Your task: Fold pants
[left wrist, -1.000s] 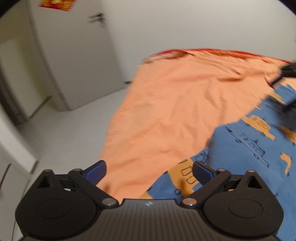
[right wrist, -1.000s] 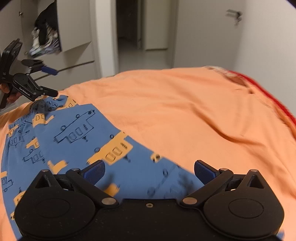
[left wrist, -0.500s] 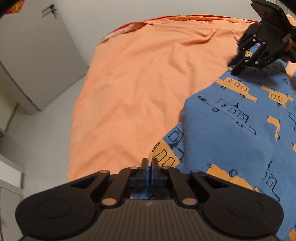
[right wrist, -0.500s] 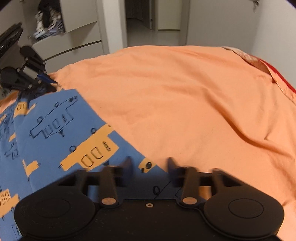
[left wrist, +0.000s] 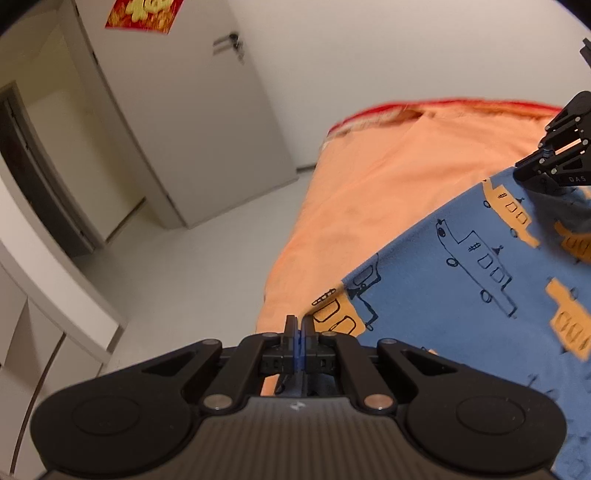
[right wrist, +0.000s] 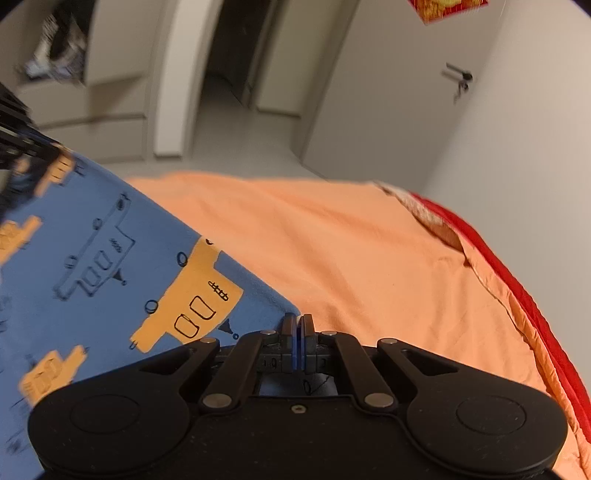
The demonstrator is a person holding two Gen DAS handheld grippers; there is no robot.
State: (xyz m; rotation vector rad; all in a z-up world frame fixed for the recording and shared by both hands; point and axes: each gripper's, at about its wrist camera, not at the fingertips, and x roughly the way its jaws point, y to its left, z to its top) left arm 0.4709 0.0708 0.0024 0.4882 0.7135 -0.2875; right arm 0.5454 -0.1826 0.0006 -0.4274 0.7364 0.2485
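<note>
The blue cotton pants printed with orange and dark-outlined vehicles (left wrist: 461, 295) lie spread on the bed, over a peach-orange bedsheet (left wrist: 388, 192) that has a red cover (right wrist: 517, 288) showing along its far edge. The left gripper (left wrist: 299, 328) has its jaws brought tight together on one corner of the pants' edge, near the side of the bed that drops to the pale floor (left wrist: 184, 277); blue cloth shows under and between the black linkage just behind the tips. The right gripper (right wrist: 297, 325) is likewise closed down to nothing on the other corner of the same edge, with blue fabric visible beneath its closed tips. Between the two the cloth's edge runs as a fairly straight line across the sheet. Each gripper shows in the other's view as a dark shape at the far corner of the pants, and the cloth there looks slightly lifted and blurred. Behind the bed stands a white door with a metal lever handle (left wrist: 232, 40) and a red and gold paper decoration (left wrist: 144, 13) stuck on it. An open shelf with clothes (right wrist: 59, 48) is set in the pale cabinetry.
</note>
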